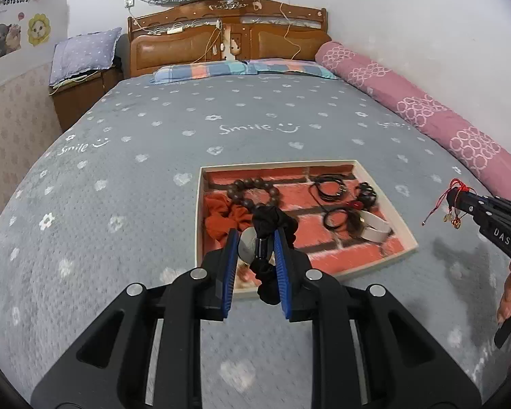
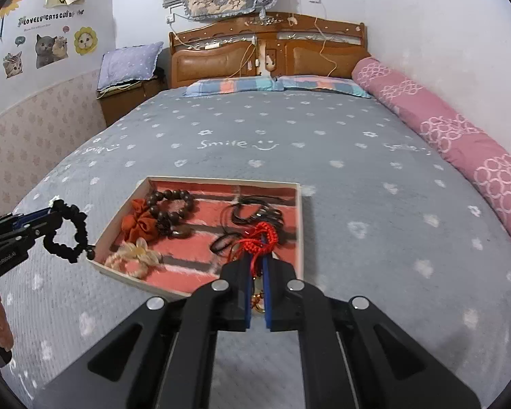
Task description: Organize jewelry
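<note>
The left gripper [image 1: 255, 242] pinches a black scrunchie [image 1: 272, 220] above the near edge of the tray [image 1: 198, 211]; the right gripper [image 2: 257, 262], marked "DAS", is clamped on a red cord bracelet [image 2: 264, 235]. Beyond, the grey bedspread [image 1: 187, 109] reads "Smile", and wall stickers [image 2: 51, 17] read "LOVELY CATS CLUB".

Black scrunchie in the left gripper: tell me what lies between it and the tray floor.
The black scrunchie, held by the left gripper, hangs clear in the air beside the tray. Nothing visible blocks the way; the orange scrunchie and wooden bead bracelet occupy that near corner.

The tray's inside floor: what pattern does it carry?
A red brick pattern with grey mortar lines on the tray, clearest in the left wrist view.
</note>
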Demonstrator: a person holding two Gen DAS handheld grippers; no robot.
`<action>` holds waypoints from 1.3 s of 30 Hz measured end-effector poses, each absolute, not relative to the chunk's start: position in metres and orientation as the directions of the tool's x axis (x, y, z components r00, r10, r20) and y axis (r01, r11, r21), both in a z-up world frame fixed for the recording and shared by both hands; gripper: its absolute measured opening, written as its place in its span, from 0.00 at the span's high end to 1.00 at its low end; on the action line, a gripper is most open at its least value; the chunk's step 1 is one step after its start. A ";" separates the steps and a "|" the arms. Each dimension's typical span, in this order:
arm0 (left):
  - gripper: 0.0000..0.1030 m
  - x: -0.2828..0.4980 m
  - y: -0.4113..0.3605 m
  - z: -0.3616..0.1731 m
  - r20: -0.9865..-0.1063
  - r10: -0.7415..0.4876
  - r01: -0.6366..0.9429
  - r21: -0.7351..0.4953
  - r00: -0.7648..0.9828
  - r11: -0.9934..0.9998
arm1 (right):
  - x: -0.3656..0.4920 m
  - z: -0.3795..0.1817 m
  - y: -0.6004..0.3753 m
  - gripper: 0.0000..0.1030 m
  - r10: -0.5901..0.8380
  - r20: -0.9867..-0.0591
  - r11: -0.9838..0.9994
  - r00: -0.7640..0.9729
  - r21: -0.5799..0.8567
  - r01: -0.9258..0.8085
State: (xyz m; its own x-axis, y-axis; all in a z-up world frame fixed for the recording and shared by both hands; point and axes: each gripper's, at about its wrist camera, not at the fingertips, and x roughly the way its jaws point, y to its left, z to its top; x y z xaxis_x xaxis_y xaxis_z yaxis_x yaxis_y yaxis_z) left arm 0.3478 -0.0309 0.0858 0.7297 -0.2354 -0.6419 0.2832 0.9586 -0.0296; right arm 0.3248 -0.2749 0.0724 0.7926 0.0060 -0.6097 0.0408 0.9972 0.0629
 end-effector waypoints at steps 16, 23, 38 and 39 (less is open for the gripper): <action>0.81 0.406 -0.023 0.003 -0.718 -0.208 0.232 -0.066 0.665 0.970 | 0.380 -0.002 -0.260 0.95 0.031 -0.697 0.996 0.716 0.084 0.038; 0.76 0.407 -0.026 -0.004 -0.733 -0.181 0.235 -0.029 0.656 0.972 | 0.388 -0.014 -0.259 0.93 0.021 -0.720 0.998 0.694 0.056 0.027; 0.26 0.367 -0.017 0.008 -0.707 -0.198 0.227 -0.054 0.679 0.972 | 0.369 -0.013 -0.275 0.41 0.029 -0.736 0.997 0.677 0.071 0.035; 0.25 0.359 -0.015 0.010 -0.703 -0.199 0.228 -0.054 0.683 0.972 | 0.365 -0.012 -0.277 0.37 0.030 -0.734 0.997 0.678 0.073 0.035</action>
